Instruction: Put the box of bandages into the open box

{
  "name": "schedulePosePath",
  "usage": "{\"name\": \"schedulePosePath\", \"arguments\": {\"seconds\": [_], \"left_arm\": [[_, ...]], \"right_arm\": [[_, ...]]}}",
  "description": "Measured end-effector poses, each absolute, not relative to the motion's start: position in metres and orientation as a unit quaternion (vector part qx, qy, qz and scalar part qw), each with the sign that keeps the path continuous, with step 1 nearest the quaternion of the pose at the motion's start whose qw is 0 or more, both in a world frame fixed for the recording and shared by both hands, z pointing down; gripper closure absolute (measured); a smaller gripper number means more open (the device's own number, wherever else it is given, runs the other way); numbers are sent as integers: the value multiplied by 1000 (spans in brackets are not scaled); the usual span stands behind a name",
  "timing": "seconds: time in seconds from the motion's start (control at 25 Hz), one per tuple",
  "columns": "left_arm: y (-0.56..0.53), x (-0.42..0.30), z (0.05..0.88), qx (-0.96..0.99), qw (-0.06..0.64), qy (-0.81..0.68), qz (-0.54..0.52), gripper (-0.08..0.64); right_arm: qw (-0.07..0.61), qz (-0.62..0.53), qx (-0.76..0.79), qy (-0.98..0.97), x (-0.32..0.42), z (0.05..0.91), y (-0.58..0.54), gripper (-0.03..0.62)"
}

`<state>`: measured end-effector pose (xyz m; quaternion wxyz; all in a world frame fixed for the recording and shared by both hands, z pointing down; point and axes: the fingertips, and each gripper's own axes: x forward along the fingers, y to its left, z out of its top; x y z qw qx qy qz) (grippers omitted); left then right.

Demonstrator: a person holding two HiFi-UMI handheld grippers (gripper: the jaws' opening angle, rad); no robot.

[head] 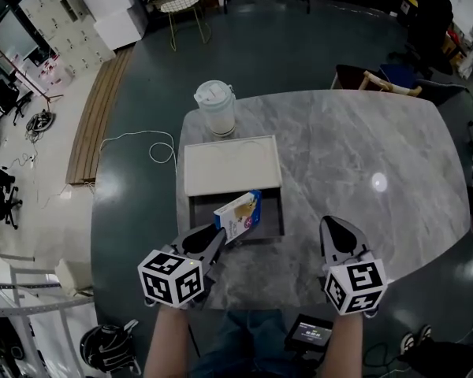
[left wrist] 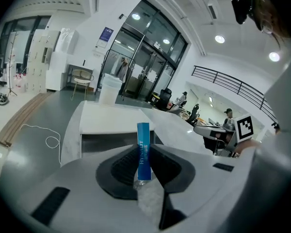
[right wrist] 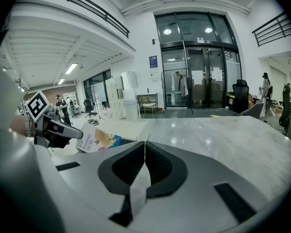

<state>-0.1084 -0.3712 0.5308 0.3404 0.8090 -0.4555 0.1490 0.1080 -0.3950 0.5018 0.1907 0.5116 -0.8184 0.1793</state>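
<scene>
The task is about half done, as I judge it: the bandage box (head: pixel 238 215) is already picked up, but it is not yet put down inside the open box (head: pixel 273 211). The left gripper (head: pixel 217 233) grips the bandage box by its thin sides, with the jaws narrow and pressing on it. In the left gripper view the blue edge of the bandage box stands upright between the pads. In the head view the bandage box is tilted and lies over the front left part of the dark compartment; whether it touches the bottom I cannot tell, but it seems to be held a little above. What is left, in my opinion, is to lower it into the compartment, to open the jaws and to take the gripper away. The right gripper (right wrist: pixel 145 154) is empty, its jaws are together with nothing between them, and it hovers over the bare table (head: pixel 363 148), well apart from the open box. Counting the things: one bandage box, one open box, one white lid (head: pixel 232 164) lying just behind the compartment, one white jug (head: pixel 215 107) behind the lid, one table, and two grippers.
</scene>
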Motion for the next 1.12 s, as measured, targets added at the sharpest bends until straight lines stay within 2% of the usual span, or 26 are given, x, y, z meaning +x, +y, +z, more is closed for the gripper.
{"name": "schedulePosePath", "arguments": {"seconds": [0.32,0.68,1.12], "left_arm": [[-375,-105,548,779,433,-430,145,482],[-385,-112,564,730,497,-435,179,479],[-407,-107,586,699,521,-417,256,472]], "right_arm": [[189,175,522,-813,121,494,-401,566],[192,185,532,-804,131,495,-410,566],[250,289,534,-754,151,551,-426,566]]}}
